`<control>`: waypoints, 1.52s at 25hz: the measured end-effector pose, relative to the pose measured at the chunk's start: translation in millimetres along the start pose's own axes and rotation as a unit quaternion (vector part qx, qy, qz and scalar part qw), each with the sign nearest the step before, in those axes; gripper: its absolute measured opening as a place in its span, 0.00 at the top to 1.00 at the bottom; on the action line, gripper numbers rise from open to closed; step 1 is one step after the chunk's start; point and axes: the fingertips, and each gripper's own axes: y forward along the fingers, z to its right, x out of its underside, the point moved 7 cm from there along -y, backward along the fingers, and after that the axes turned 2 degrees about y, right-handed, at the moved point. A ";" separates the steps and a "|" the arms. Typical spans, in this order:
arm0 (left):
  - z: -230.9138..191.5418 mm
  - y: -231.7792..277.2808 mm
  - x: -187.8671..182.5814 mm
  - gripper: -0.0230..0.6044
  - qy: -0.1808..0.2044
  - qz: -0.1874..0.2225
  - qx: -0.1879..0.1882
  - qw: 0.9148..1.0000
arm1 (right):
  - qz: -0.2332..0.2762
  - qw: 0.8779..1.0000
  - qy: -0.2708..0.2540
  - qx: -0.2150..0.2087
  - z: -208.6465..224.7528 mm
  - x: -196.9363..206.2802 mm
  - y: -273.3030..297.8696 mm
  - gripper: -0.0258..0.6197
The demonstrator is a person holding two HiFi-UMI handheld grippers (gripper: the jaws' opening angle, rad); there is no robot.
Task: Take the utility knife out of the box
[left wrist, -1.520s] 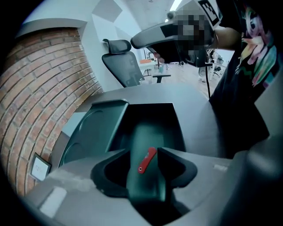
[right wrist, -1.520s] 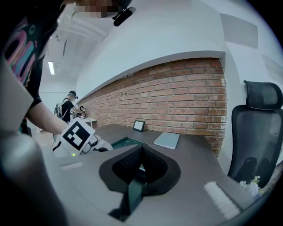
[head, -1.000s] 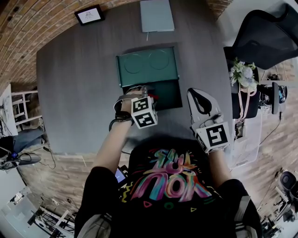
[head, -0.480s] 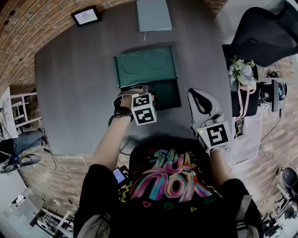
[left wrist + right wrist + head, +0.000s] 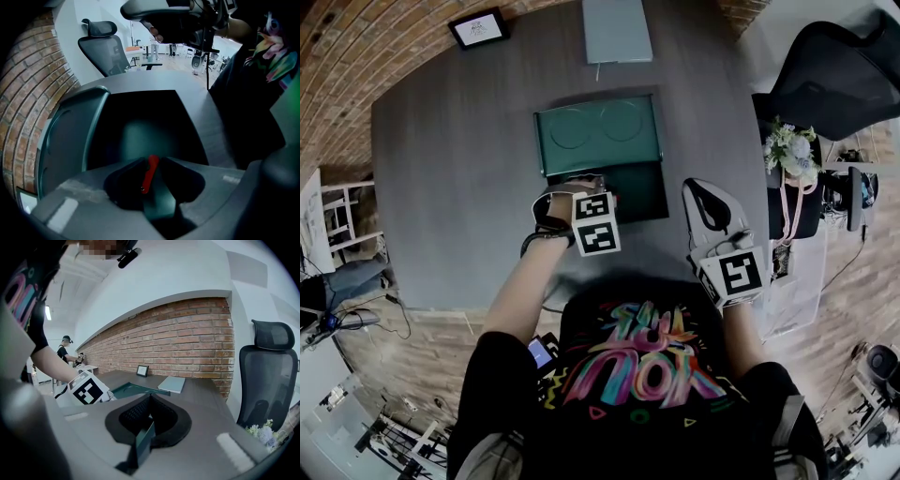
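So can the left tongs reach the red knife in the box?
Probably yes: the box is open, and the utility knife sits between the closing left tongs, with nothing blocking it.

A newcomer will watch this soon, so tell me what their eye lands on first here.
First, the open green box at the middle of the grey table, its lid laid back. The left gripper points down into it, jaws closing around a red utility knife that stands between them. The right gripper hangs shut and empty by the table's near right edge.
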 end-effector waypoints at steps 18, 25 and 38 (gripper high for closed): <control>4.0 -3.9 4.4 0.87 -0.020 0.020 -0.015 0.999 | 0.004 1.000 -0.003 0.001 -3.2 -3.4 -1.6 0.96; 1.7 -13.6 5.3 0.86 -0.030 0.028 -0.028 0.999 | 0.005 1.000 -0.006 -0.001 -1.6 -4.6 -3.9 0.96; 0.2 -45.4 2.7 0.86 -0.054 0.059 -0.070 0.994 | 0.019 1.000 -0.012 -0.007 -5.2 -13.0 -9.0 0.96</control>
